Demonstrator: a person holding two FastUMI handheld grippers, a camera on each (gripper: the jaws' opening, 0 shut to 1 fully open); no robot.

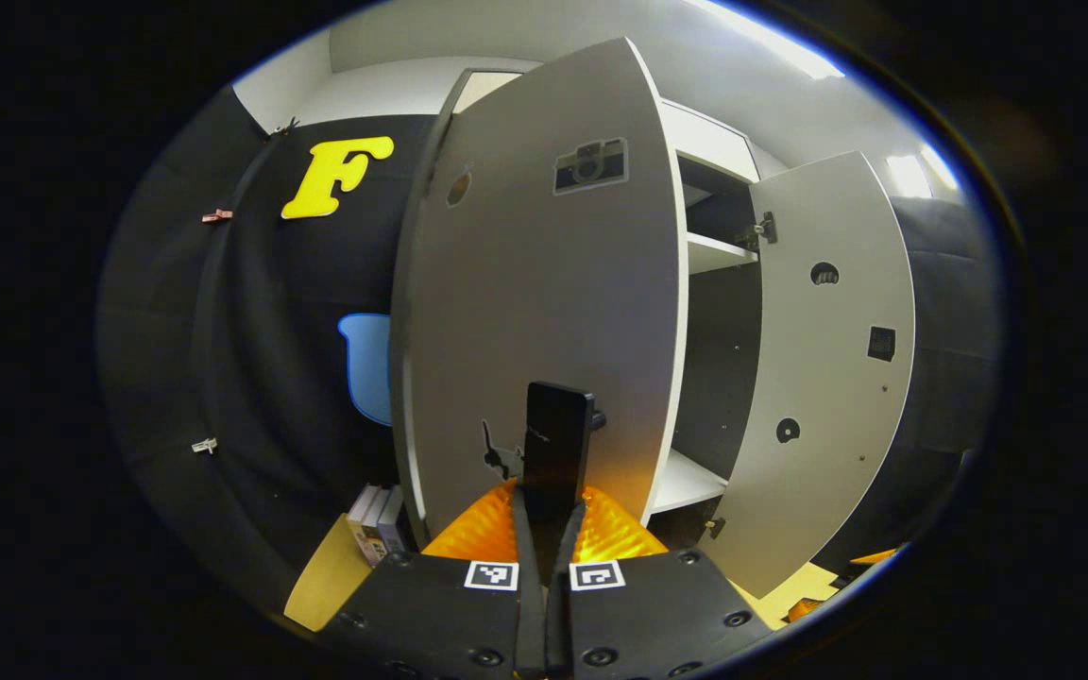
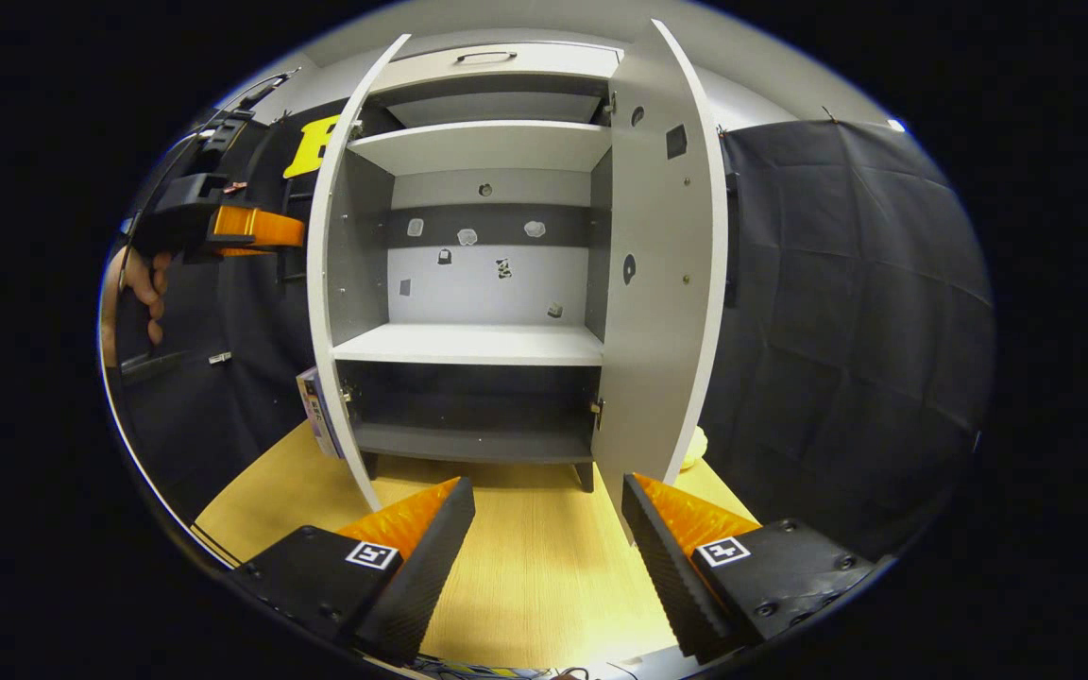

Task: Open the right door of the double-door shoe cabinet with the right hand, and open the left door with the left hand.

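Both doors of the grey shoe cabinet stand open, baring its shelves. In the left gripper view the left door rises right in front of me, swung outward. My left gripper is shut on that door's black upright handle. The right door hangs open farther right. In the right gripper view the left gripper, held by a hand, sits by the outer side of the left door. My right gripper is open above the floor, short of the right door, holding nothing.
A few books or boxes stand on the wooden floor beside the cabinet's left side. A small pale object lies behind the right door. Black cloth walls close in on both sides.
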